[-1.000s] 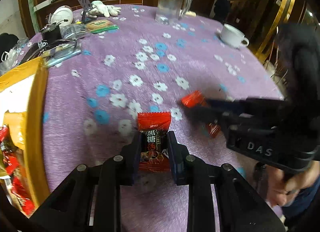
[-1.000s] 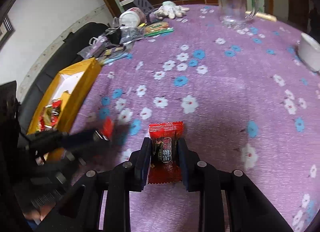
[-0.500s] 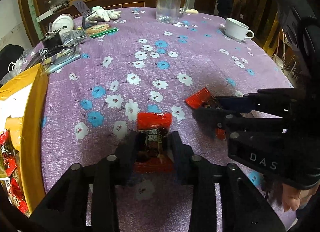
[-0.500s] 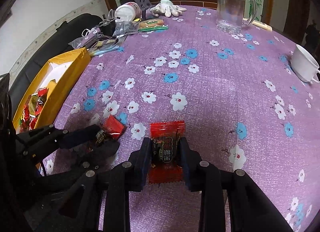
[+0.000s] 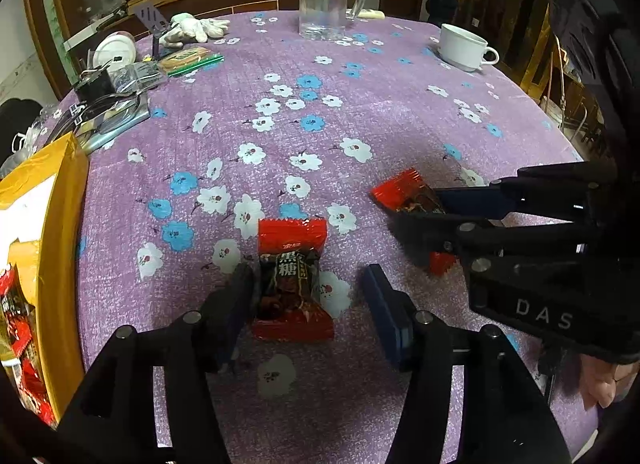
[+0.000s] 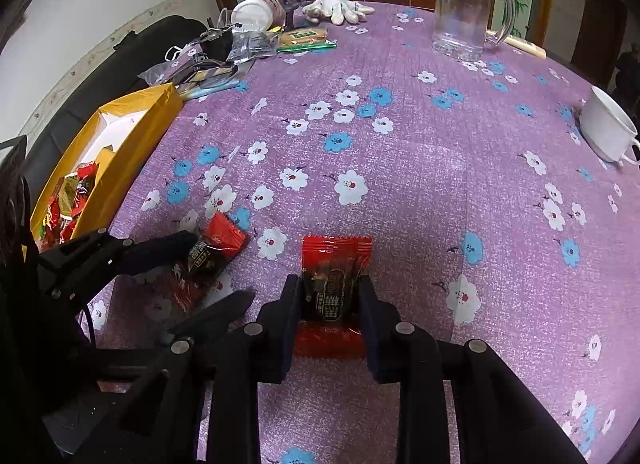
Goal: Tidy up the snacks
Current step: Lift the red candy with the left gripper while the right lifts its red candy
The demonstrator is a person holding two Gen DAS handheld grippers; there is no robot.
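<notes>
Left gripper (image 5: 308, 304) is opening, its candy (image 5: 291, 284) lying loose on the cloth (image 5: 400, 111) against one finger. Right gripper (image 6: 328, 316) clamps another candy (image 6: 334, 292).

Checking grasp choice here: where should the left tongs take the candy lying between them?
Across the bulging dark middle of the candy, from above, one pad on each long side. It lies flat; both crimped red ends are thin. The left tongs are opening, right pad clear.

I read "黑糖" in pale characters on the dark middle of the red candy wrapper (image 5: 291, 279) between my left fingers, and "DAS" in raised letters on my right gripper's (image 5: 416, 219) black body.
</notes>
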